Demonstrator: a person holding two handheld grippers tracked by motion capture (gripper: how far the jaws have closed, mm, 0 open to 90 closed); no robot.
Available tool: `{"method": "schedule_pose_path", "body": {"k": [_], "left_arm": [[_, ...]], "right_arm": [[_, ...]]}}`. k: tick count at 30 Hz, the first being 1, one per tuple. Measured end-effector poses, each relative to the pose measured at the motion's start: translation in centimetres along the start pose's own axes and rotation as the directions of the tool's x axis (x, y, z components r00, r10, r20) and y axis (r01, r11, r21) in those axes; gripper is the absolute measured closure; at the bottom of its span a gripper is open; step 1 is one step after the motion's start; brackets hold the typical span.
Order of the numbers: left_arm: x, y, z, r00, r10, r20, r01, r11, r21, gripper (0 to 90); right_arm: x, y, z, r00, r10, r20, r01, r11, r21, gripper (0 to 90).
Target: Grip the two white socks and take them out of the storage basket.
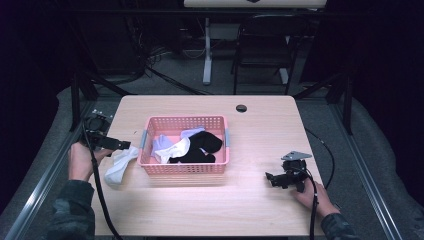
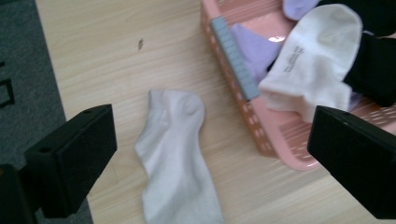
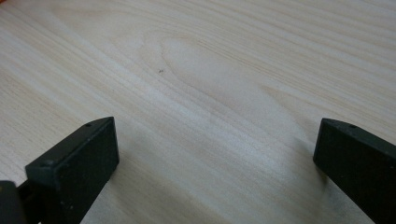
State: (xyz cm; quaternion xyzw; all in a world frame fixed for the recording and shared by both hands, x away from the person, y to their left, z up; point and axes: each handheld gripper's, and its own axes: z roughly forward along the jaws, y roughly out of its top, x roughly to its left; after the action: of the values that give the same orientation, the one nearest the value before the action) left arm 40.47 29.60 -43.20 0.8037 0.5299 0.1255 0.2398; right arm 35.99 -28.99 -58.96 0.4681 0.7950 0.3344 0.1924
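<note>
lying flat beside one pink basket (image 2: 254, 126): one white sock (image 2: 175, 154); left tongs (image 2: 210, 163) wide open, empty; right tongs (image 3: 215, 163) likewise.

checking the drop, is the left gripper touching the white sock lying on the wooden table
Apart: the left gripper view shows the left gripper open, jaws spread wide above the white sock lying flat.

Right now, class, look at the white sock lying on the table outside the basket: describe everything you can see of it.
The white sock is a short ankle sock of soft knit fabric, plain and unmarked. It lies flat and limp on the wooden table, slightly curved and a little rumpled, just left of the pink basket and apart from it. Only the table touches it; the left gripper hangs above with fingers spread, clear of it.
</note>
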Motion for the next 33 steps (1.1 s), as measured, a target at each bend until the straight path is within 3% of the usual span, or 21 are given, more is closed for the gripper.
{"method": "schedule_pose_path", "body": {"k": [4,7,18,25,26,28,29,31,33], "left_arm": [[-1.2,0.8,-0.1,0.999,0.04,0.017,-0.04,0.9992,-0.008,0.0],[-2.7,1.7,0.6,0.9943,0.095,0.049,-0.095,0.9955,-0.002,0.0],[-6.0,4.0,3.7,0.9777,0.177,0.113,-0.184,0.9815,0.053,0.0],[-7.5,4.7,5.5,0.9712,0.192,0.141,-0.206,0.9745,0.089,0.1],[-8.0,4.9,6.3,0.9682,0.209,0.138,-0.225,0.9678,0.113,0.1],[-8.2,4.9,6.7,0.9679,0.21,0.139,-0.227,0.9659,0.125,0.7],[-8.7,4.9,7.8,0.966,0.218,0.139,-0.239,0.9582,0.158,0.7],[-9.0,4.9,8.6,0.9647,0.221,0.144,-0.245,0.9517,0.185,1.8],[-9.2,4.9,9.3,0.9667,0.204,0.154,-0.233,0.9518,0.199,3.4]], "right_arm": [[0.0,0.0,0.0,1.0,0.0,0.0,0.0,1.0,0.0,0.0],[0.0,0.0,0.0,1.0,0.0,0.0,0.0,1.0,0.0,0.0],[0.0,0.0,0.0,1.0,0.0,0.0,0.0,1.0,0.0,0.0],[0.0,0.0,0.0,1.0,0.0,0.0,0.0,1.0,0.0,0.0],[0.0,0.0,0.0,1.0,-0.001,0.0,0.001,1.0,0.0,0.0],[0.0,0.0,0.0,1.0,-0.001,0.0,0.001,1.0,0.0,0.0],[0.0,0.0,0.0,1.0,0.0,0.0,0.0,1.0,0.0,0.0],[0.0,0.0,0.0,1.0,0.0,0.0,0.0,1.0,0.0,0.0],[0.0,0.0,0.0,1.0,-0.001,0.0,0.001,1.0,0.0,0.0]]}}
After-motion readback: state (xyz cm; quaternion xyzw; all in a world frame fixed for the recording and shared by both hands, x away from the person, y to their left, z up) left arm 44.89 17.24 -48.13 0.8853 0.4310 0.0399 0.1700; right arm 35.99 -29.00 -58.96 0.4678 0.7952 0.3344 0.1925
